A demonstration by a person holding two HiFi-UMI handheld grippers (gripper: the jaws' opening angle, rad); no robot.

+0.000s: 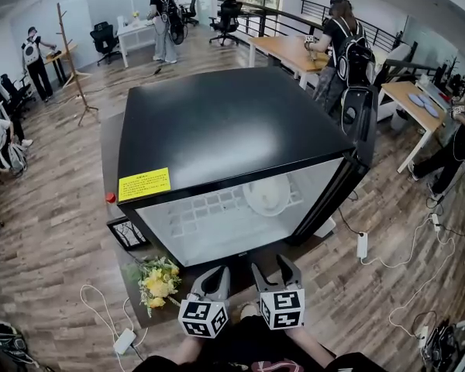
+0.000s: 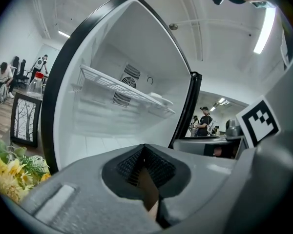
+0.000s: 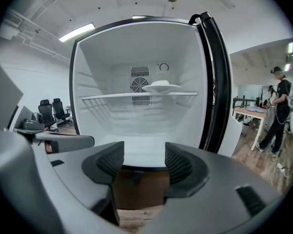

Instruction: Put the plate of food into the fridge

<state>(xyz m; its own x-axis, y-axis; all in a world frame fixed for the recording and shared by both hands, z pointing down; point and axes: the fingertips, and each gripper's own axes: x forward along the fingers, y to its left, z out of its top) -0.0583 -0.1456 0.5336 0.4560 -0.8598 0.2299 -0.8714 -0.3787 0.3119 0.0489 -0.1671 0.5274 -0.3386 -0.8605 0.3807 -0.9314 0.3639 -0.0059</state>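
Nearest, two hand-held tongs are recorded side by side, both pointed at the open cabinet and kept outside it. Of these, the left gripper (image 2: 144, 162) is entered with its jaws pressed together, pad against pad, and nothing is held. The right gripper (image 3: 144, 165) is entered with its jaws partly apart; only floor and the cabinet's lower edge are seen through the gap, and nothing is gripped.

Just left of the left gripper, a bunch of yellow flowers (image 1: 159, 281) is laid at floor level. A framed picture (image 1: 128, 233) of bare trees is stood a little beyond it, beside the cabinet's left side.

Next is listed the fridge (image 1: 225, 122): black casing, white lining. Its door (image 1: 362, 134) is swung open to the right. A yellow label (image 1: 144, 184) is stuck at the front left corner of the top.

Inside, a white wire shelf (image 3: 117, 97) is fitted across the upper part. The plate (image 3: 161, 86) is set on this shelf, toward the right and rear, just in front of a round fan grille (image 3: 139, 85). What lies on it cannot be made out.

Farther off, a white power strip (image 1: 362, 245) is laid on the wooden floor right of the fridge. A person with a backpack (image 1: 345, 53) is placed at a wooden desk (image 1: 291, 53) behind it, and a coat stand (image 1: 77, 60) is noted far left.
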